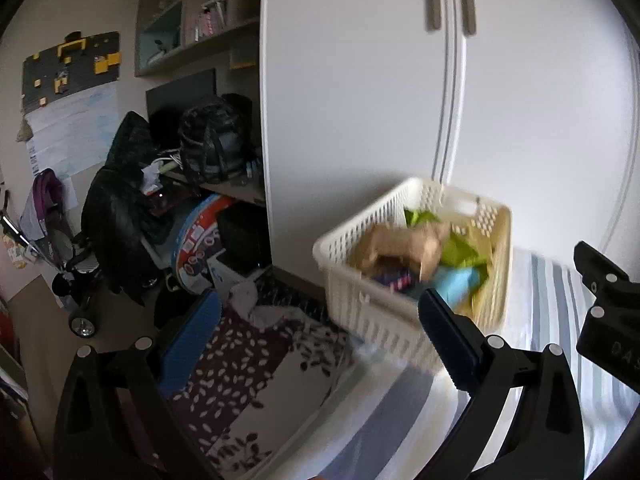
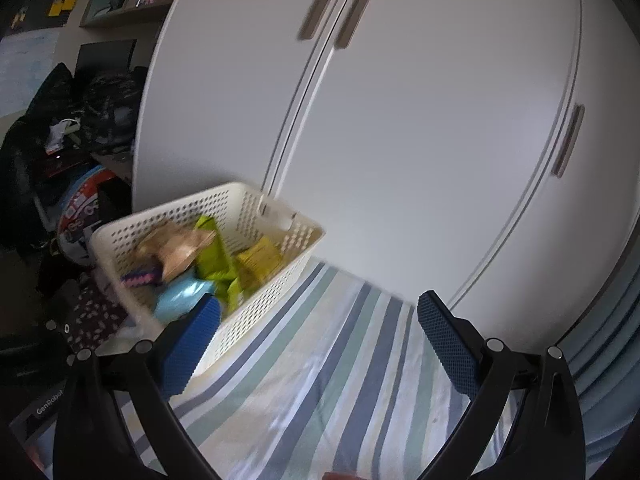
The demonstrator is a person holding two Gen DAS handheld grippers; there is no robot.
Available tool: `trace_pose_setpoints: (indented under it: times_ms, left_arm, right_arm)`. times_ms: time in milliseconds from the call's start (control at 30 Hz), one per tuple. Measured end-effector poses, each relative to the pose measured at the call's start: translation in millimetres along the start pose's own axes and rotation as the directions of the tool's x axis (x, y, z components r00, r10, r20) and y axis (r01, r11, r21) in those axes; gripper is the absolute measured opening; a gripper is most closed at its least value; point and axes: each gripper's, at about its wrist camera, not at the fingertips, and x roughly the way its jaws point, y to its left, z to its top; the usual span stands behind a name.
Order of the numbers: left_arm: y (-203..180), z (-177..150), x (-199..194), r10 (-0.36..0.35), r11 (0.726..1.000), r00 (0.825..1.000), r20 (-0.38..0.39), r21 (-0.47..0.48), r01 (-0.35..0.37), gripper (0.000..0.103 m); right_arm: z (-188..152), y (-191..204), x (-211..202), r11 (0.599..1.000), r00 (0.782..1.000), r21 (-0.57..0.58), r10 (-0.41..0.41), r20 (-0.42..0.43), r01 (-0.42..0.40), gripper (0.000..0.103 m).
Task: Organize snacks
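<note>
A cream perforated plastic basket (image 2: 208, 264) sits at the edge of a bed covered in a blue, green and white striped sheet (image 2: 320, 364), close to a tall white wardrobe with long grey handles (image 2: 420, 120). Inside the basket lie snack packets: a tan paper-like bag (image 2: 182, 252), lime-green wrappers (image 2: 214, 256), a yellow pack (image 2: 260, 260), a light blue pouch (image 2: 180, 294) and a purple-pink packet (image 2: 138, 278). The left hand-held gripper (image 1: 320, 344) is spread wide and empty, just beside the basket. The right hand-held gripper (image 2: 320, 340) is likewise spread, holding nothing, over the sheet near the basket's side
</note>
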Motion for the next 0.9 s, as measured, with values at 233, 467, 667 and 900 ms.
trace_pose_setpoints:
  times_ms: [233,467,667,900]
  left_arm:
    - [23.0,-13.6,-20.5,0.006,0.999,1.0,0.006,0.037,-0.006,0.1]
    - [38.0,-13.9,-20.9,0.049,0.997,0.999,0.003,0.066,-0.049,0.1]
    - [44.6,-12.7,-22.8,0.052,0.996,0.999,0.012,0.074,-0.053,0.1]
    - [46.6,-12.5,-22.1,0.052,0.996,0.999,0.01,0.072,-0.053,0.1]
  right_arm:
    - [-20.3,19.1,-15.4,0.998,0.998,-0.007,0.055,-0.036,-0.056,0.098]
    - [-16.9,35.7,-29.1,0.997,0.997,-0.025,0.073,-0.024,-0.074,0.098]
    - [-14.1,47.2,-30.8,0.996,0.996,-0.04,0.081,-0.024,-0.082,0.098]
    - [-13.2,50.4,-29.2,0.996,0.996,-0.039,0.082,-0.028,-0.083,0.098]
